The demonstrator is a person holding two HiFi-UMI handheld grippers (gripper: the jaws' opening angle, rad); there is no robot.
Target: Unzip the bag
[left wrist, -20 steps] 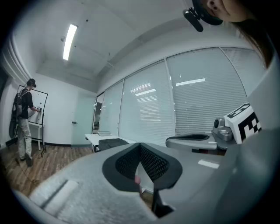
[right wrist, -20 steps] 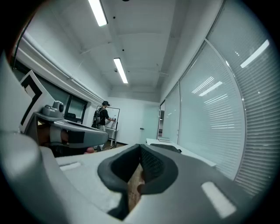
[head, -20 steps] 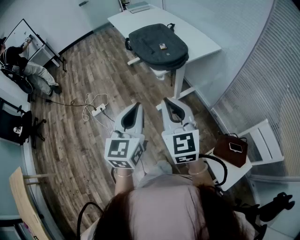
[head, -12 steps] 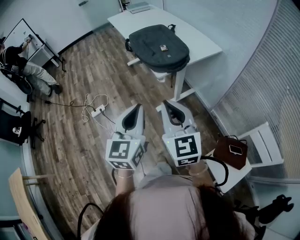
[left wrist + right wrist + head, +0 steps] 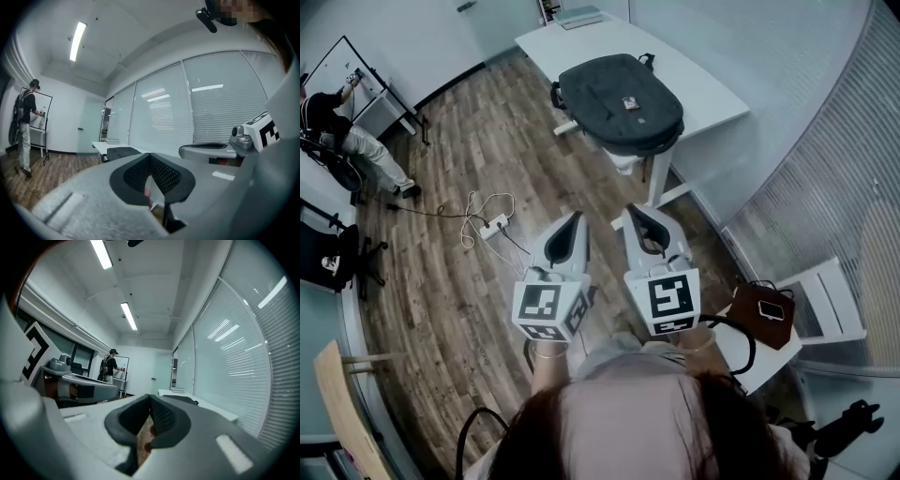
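A dark grey backpack lies flat on a white table at the far side of the room; it also shows small in the left gripper view as the backpack. My left gripper and right gripper are held side by side over the wooden floor, well short of the table. Both are shut with nothing between their jaws. In the right gripper view the backpack lies far ahead on the table.
A white power strip with cables lies on the floor to the left. A person stands at a whiteboard at far left. A white chair with a brown bag stands at right, by the blinds.
The view has shifted slightly toward the table; the backpack sits a little lower and to the right in the picture. Both grippers stay shut and side by side.
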